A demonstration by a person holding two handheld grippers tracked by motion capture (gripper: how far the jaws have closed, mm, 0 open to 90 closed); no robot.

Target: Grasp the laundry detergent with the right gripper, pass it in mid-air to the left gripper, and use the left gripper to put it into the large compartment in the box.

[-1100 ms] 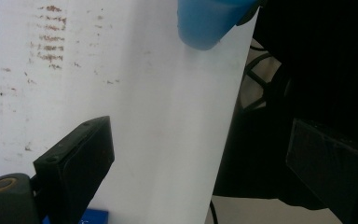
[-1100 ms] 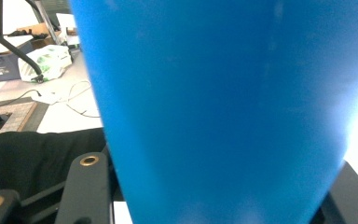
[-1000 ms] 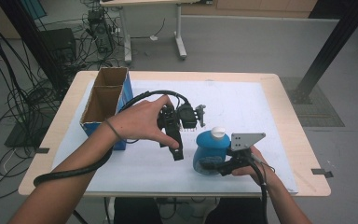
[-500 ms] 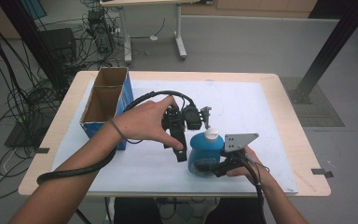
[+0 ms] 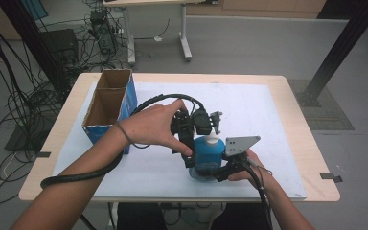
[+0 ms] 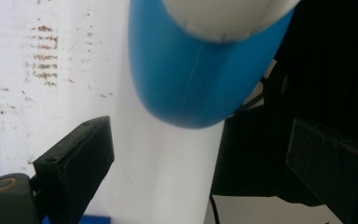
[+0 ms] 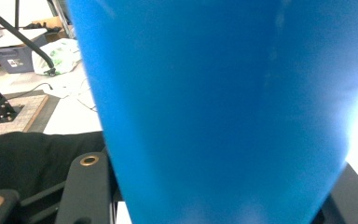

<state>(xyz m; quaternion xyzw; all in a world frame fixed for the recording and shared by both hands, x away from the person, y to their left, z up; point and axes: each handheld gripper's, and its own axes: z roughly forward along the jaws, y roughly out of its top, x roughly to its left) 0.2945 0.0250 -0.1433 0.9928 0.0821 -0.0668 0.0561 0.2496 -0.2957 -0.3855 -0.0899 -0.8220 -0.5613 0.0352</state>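
Here blue bottle (image 5: 208, 154) upright, cap up — right gripper (image 5: 220, 168) jaws clamp it; left gripper (image 5: 191, 139) jaws spread.

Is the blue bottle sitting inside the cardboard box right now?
No, the blue bottle stands on the white table cover, between the jaws of the right gripper, well apart from the cardboard box, which stands at the table's left.

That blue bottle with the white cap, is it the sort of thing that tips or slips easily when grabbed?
Probably slippery: the blue bottle looks smooth, glossy plastic. It is taller than wide with a narrow white cap, so a push near the top might tip it. The right claw grips it low, which should steady it.
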